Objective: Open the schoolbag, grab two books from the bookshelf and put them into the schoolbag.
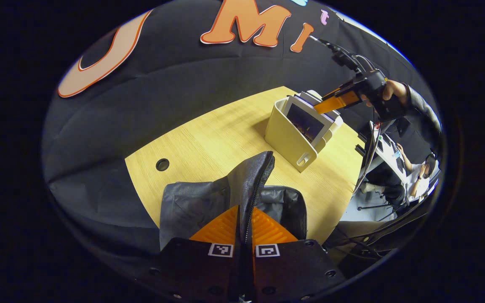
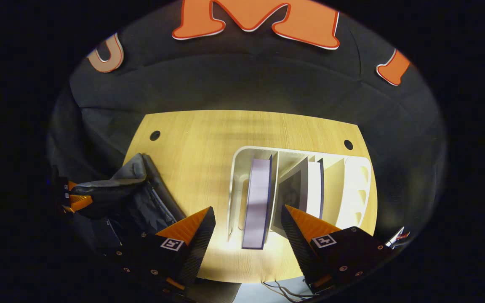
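Observation:
The dark grey schoolbag [image 1: 192, 202] lies on the wooden table [image 1: 209, 134], and my left gripper [image 1: 244, 208] is shut on its raised zipper edge. Behind it stands the cream bookshelf [image 1: 286, 141] with a dark-covered book [image 1: 305, 122] in it. A hand holds my right gripper [image 1: 333, 103] over the shelf's top. In the right gripper view my right gripper [image 2: 246, 219] is open above the bookshelf [image 2: 238, 168], with a pale purple book [image 2: 258, 198] upright between its fingers but untouched. Two more books [image 2: 305, 187] lean in the slot to its right. The schoolbag [image 2: 129, 198] lies at the left, held by the left gripper [image 2: 76, 200].
The table has round cable holes [image 1: 162, 164] [image 2: 155, 135] [image 2: 348, 144]. Black cloth hangs behind the table. A person [image 1: 419, 172] sits at another desk past the table's right edge. Cables [image 2: 280, 288] hang below the near edge.

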`<state>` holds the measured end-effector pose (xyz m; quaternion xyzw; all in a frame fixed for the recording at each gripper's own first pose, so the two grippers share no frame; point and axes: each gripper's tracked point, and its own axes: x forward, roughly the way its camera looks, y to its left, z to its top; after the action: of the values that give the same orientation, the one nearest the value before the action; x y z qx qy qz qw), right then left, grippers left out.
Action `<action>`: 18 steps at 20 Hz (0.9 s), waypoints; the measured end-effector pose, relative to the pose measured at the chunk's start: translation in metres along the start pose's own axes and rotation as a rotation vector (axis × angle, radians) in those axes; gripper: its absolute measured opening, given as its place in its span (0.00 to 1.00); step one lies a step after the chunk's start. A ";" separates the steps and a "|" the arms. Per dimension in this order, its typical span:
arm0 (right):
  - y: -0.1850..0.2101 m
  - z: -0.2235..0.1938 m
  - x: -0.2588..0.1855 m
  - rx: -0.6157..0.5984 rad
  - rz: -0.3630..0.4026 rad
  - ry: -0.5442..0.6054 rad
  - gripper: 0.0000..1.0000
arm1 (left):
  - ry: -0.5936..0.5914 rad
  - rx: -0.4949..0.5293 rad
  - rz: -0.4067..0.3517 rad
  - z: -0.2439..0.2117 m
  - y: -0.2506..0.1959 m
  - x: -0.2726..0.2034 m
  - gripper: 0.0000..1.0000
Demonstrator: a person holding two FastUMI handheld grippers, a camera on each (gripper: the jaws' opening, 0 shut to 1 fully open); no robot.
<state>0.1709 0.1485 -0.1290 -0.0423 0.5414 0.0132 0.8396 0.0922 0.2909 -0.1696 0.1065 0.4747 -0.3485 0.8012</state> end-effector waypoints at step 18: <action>-0.003 -0.017 0.043 0.184 -0.018 0.231 0.35 | 0.031 -0.036 0.012 -0.003 -0.006 0.015 0.06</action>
<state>0.1735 0.1435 -0.1747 0.0286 0.6327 -0.0488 0.7723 0.0907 0.2813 -0.1829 0.1002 0.4925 -0.3336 0.7975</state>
